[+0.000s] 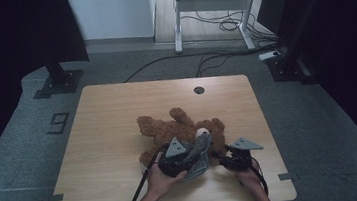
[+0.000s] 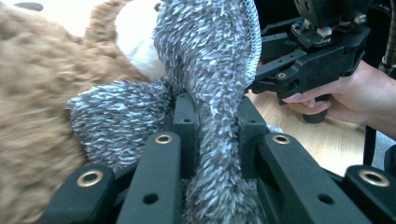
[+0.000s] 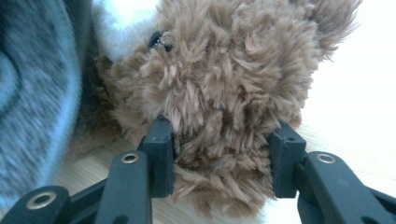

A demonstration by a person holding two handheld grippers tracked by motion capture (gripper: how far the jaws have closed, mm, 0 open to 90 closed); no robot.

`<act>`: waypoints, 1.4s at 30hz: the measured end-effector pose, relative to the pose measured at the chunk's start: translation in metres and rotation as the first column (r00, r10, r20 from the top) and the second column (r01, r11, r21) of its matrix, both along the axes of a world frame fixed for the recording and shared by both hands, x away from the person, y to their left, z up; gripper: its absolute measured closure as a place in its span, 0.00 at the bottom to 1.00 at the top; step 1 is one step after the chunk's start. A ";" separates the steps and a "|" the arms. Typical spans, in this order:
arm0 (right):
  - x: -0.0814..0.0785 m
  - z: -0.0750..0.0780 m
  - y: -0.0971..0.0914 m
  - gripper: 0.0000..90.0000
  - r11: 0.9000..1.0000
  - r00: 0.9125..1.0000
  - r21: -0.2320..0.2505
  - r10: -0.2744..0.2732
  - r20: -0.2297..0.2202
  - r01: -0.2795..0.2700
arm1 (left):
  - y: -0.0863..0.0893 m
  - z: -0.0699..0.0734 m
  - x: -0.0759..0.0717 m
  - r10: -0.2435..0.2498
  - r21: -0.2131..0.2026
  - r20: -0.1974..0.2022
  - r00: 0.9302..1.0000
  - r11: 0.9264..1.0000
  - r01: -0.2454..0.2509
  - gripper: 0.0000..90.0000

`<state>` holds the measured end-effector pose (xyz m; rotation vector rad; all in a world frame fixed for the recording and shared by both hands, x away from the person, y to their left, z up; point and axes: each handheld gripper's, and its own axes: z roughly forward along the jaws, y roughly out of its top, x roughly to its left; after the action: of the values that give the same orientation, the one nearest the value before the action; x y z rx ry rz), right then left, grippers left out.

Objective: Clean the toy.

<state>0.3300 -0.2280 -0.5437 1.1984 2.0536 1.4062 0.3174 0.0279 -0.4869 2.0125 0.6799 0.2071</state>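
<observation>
High view: your table (image 1: 100, 139) carries a brown teddy bear (image 1: 169, 126) lying near its middle, slightly toward your side, with limbs spread toward the left and far edges and its head at the right end. Just on your side of the bear, your left hand (image 1: 162, 182) holds the left gripper (image 1: 192, 152), and a grey knitted garment (image 1: 200, 156) hangs from it, draped against the bear's body. Further right, your right gripper (image 1: 233, 157) sits against the bear's head, with your right hand (image 1: 249, 177) behind it near the table's near edge.

In the left gripper view, your jaws are drawn in narrow and pinch a fold of the grey knitted garment (image 2: 210, 93) between the pads; the cloth rises past them and lies over the bear's (image 2: 32, 102) fur and pale muzzle at the left. The other gripper (image 2: 308, 60) shows at the right, in your hand.

In the right gripper view, your jaws stand on either side of the teddy bear's head (image 3: 224, 102), both pads (image 3: 159, 154) pressed into the fur, so you are holding it. The grey garment (image 3: 32, 93) lies blurred at the left, touching the bear.
</observation>
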 end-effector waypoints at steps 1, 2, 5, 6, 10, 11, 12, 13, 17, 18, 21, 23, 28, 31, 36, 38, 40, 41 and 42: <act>0.000 0.000 0.000 0.61 1.000 1.000 0.004 -0.001 0.000 0.001 | -0.002 -0.001 0.001 -0.004 0.001 -0.001 1.000 1.000 0.004 0.83; 0.000 0.000 0.000 0.61 1.000 1.000 0.007 -0.001 -0.001 0.001 | -0.004 -0.002 0.001 -0.006 0.001 -0.005 1.000 1.000 0.006 0.83; 0.001 0.000 -0.001 0.62 1.000 1.000 0.011 -0.002 -0.002 0.002 | -0.009 -0.004 0.004 -0.010 -0.001 -0.015 1.000 1.000 0.010 0.83; 0.001 0.000 -0.001 0.62 1.000 1.000 0.011 -0.002 -0.002 0.002 | -0.011 -0.005 0.005 -0.012 0.002 -0.017 1.000 1.000 0.012 0.83; 0.001 0.000 0.000 0.64 1.000 1.000 0.028 -0.003 -0.005 0.004 | -0.019 -0.009 0.008 -0.014 0.000 -0.031 0.999 1.000 0.014 0.83; 0.001 0.000 -0.001 0.65 0.999 1.000 0.036 -0.004 -0.010 0.004 | -0.022 -0.010 0.008 -0.018 0.000 -0.038 0.999 1.000 0.018 0.83; 0.002 0.000 -0.001 0.66 0.999 1.000 0.048 -0.002 -0.017 0.003 | -0.026 -0.011 0.008 -0.025 0.006 -0.038 0.999 1.000 0.025 0.83; 0.002 0.000 -0.001 0.66 0.999 1.000 0.048 -0.002 -0.017 0.003 | -0.029 -0.012 0.008 -0.030 0.011 -0.038 0.999 0.999 0.031 0.83; 0.002 0.000 -0.001 0.67 0.999 1.000 0.041 0.003 -0.019 -0.002 | -0.037 -0.017 0.008 -0.038 0.030 -0.041 0.998 0.999 0.039 0.83; 0.002 0.000 -0.001 0.67 0.999 1.000 0.040 0.004 -0.018 -0.003 | -0.036 -0.018 0.009 -0.037 0.028 -0.046 0.998 0.999 0.038 0.83; 0.002 0.000 -0.002 0.68 0.999 1.000 0.039 0.008 -0.015 -0.008 | -0.030 -0.019 0.010 -0.017 0.026 -0.050 0.999 0.999 0.018 0.84; 0.002 0.000 -0.002 0.68 0.999 1.000 0.038 0.010 -0.015 -0.010 | -0.022 -0.019 0.010 -0.003 0.017 -0.051 0.999 1.000 0.003 0.84; 0.002 0.000 -0.003 0.68 0.999 1.000 0.034 0.016 -0.012 -0.015 | -0.004 -0.016 0.008 0.026 -0.001 -0.045 0.999 1.000 -0.026 0.83; 0.002 -0.001 -0.003 0.68 0.999 1.000 0.031 0.022 -0.011 -0.021 | 0.010 -0.014 0.007 0.048 -0.004 -0.039 0.998 0.999 -0.049 0.83; 0.002 -0.001 -0.004 0.68 0.999 1.000 0.029 0.028 -0.008 -0.028 | 0.039 -0.012 0.007 0.086 -0.039 -0.051 0.995 0.995 -0.088 0.83; 0.002 -0.001 -0.004 0.68 0.999 1.000 0.029 0.029 -0.008 -0.028 | 0.048 -0.009 0.005 0.098 -0.045 -0.044 0.994 0.994 -0.100 0.83; 0.002 -0.001 -0.004 0.68 0.999 1.000 0.029 0.029 -0.007 -0.029 | 0.058 -0.006 0.003 0.107 -0.047 -0.036 0.994 0.993 -0.109 0.83; 0.002 -0.001 -0.004 0.68 0.999 1.000 0.029 0.030 -0.007 -0.030 | 0.065 -0.003 0.001 0.117 -0.042 -0.026 0.993 0.992 -0.118 0.83; 0.002 -0.001 -0.004 0.68 0.999 0.999 0.029 0.031 -0.007 -0.031 | 0.068 -0.003 0.001 0.121 -0.040 -0.022 0.992 0.992 -0.122 0.83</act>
<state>0.3321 -0.2324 -0.5452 1.1903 2.0718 1.4528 0.3180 0.0962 -0.4895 1.9375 0.8138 0.2432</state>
